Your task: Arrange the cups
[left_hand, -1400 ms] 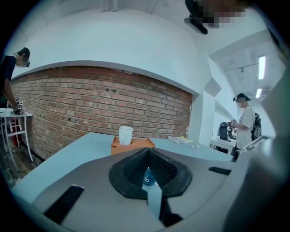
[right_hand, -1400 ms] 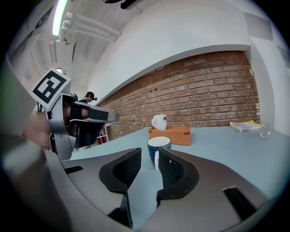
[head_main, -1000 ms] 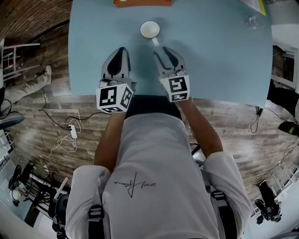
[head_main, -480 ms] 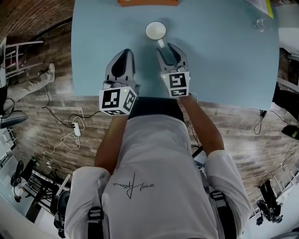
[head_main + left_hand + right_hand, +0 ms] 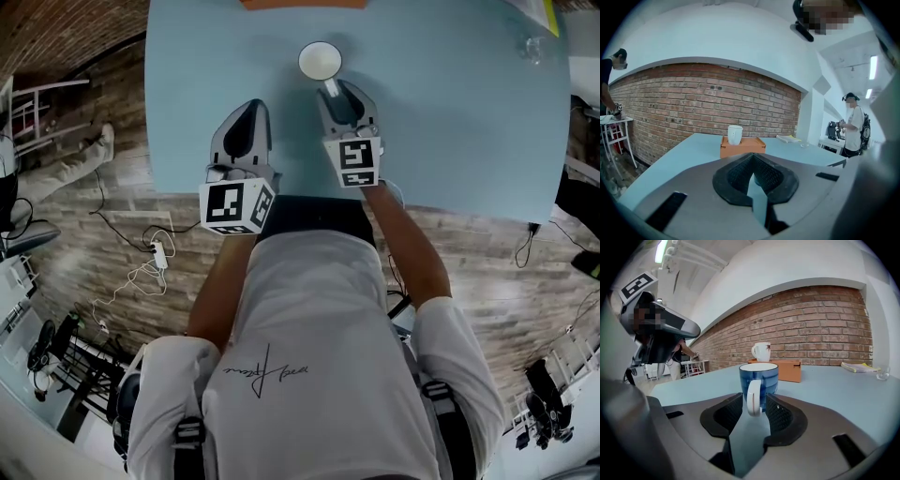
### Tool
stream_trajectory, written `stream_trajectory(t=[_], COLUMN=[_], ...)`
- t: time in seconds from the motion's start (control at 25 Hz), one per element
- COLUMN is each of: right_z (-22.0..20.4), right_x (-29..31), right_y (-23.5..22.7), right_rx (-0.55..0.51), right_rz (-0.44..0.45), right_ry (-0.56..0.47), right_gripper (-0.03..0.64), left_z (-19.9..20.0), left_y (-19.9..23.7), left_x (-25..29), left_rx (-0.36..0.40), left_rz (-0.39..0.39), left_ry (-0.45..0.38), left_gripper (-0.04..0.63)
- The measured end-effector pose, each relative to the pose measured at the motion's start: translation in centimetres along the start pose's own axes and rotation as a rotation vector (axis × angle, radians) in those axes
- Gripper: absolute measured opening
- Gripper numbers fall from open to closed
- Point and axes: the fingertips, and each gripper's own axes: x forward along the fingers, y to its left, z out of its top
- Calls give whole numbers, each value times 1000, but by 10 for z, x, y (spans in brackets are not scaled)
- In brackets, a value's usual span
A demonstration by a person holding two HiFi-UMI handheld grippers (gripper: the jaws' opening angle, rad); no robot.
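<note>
A blue mug (image 5: 320, 60) (image 5: 758, 378) with a white inside stands on the light blue table (image 5: 450, 112), its white handle (image 5: 753, 398) turned toward me. My right gripper (image 5: 343, 94) (image 5: 753, 408) is open. Its jaws have just been opening, and the handle stands between them without the pads (image 5: 780, 414) pressing on it. To its left, my left gripper (image 5: 246, 111) (image 5: 753, 163) rests shut and empty above the table. A white cup (image 5: 735, 134) (image 5: 761, 351) stands on an orange box (image 5: 743, 146) (image 5: 783, 369) at the table's far side.
A book (image 5: 860, 366) (image 5: 789, 138) and a small glass (image 5: 532, 49) (image 5: 882, 374) lie at the far right of the table. A brick wall stands behind it. People stand to the sides, and cables lie on the wooden floor.
My right gripper has moved forward toward the blue mug, so that the handle now stands between its jaws. The left gripper has stayed in place.
</note>
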Motion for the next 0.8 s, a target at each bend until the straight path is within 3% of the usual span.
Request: stream_trajectory(t=[0.44,0.64,0.8], right_z=[-1,1,0], right_x=[8,3,7], right_y=[-3,-8,-6], right_rx=[31,11,2], right_rz=[-20,-49,-52], right_ry=[-3,4,7], right_gripper=[141,77,69], left_z=[-3,-7,-9], left_y=[9,9,17], left_x=[6,3,4], left_rx=[-17,-21,8], left_rz=[3,5,17], left_ry=[6,17,24], left_gripper=[9,9,9])
